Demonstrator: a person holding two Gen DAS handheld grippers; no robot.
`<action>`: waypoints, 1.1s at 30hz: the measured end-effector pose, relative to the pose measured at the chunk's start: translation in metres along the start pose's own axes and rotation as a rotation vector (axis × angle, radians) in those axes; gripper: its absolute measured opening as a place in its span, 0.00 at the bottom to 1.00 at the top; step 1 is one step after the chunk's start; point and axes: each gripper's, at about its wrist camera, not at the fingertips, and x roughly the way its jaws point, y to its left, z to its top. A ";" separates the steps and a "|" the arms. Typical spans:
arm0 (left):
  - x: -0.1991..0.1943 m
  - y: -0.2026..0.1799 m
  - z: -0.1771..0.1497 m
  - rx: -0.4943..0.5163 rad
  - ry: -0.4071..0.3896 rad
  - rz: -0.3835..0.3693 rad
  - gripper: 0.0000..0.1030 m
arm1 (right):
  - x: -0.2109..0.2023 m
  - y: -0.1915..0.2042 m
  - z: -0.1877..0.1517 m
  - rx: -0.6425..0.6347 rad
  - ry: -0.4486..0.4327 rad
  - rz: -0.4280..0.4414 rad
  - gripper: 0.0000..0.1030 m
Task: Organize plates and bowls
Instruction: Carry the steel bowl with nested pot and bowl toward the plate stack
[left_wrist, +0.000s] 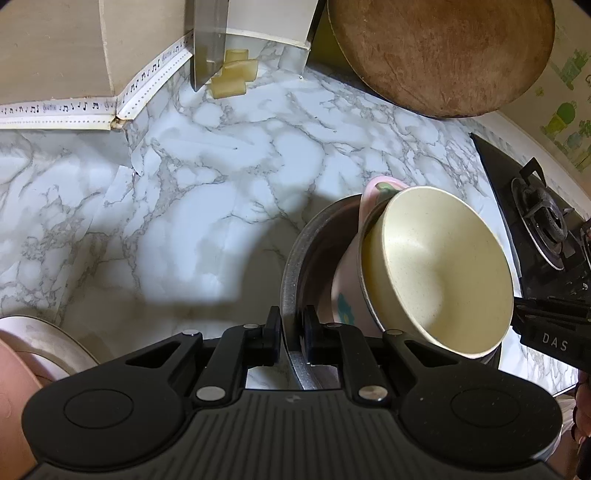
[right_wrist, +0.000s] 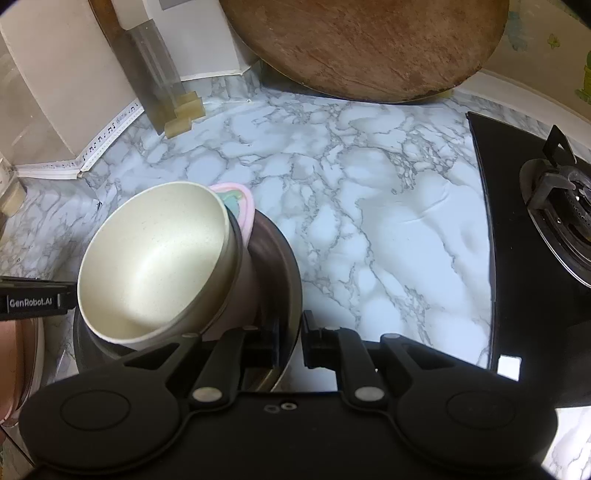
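Observation:
A wide dark metal bowl (left_wrist: 295, 266) holds a pink flowered bowl (left_wrist: 347, 291) with a cream bowl (left_wrist: 436, 269) nested in it, both tilted. My left gripper (left_wrist: 291, 339) is shut on the metal bowl's rim on its left side. My right gripper (right_wrist: 290, 343) is shut on the same bowl's rim (right_wrist: 291, 291) on its right side. The cream bowl (right_wrist: 155, 266) and pink bowl (right_wrist: 242, 206) also show in the right wrist view. The stack is held above a marble counter (left_wrist: 207, 184).
A round wooden board (left_wrist: 439, 51) leans at the back. A gas hob (right_wrist: 535, 240) lies to the right. A cleaver (left_wrist: 207, 40) and yellowish blocks (left_wrist: 236, 75) sit at the back left corner. A pink dish on a white plate (left_wrist: 40, 347) is at the near left.

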 end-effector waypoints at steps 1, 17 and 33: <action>-0.002 -0.001 0.000 0.001 -0.005 0.001 0.10 | 0.000 0.000 0.000 0.002 0.003 0.000 0.13; -0.035 0.011 0.000 -0.034 -0.073 0.018 0.10 | -0.018 0.020 0.011 -0.071 -0.044 0.021 0.13; -0.116 0.070 -0.019 -0.144 -0.178 0.093 0.10 | -0.051 0.093 0.029 -0.200 -0.114 0.122 0.12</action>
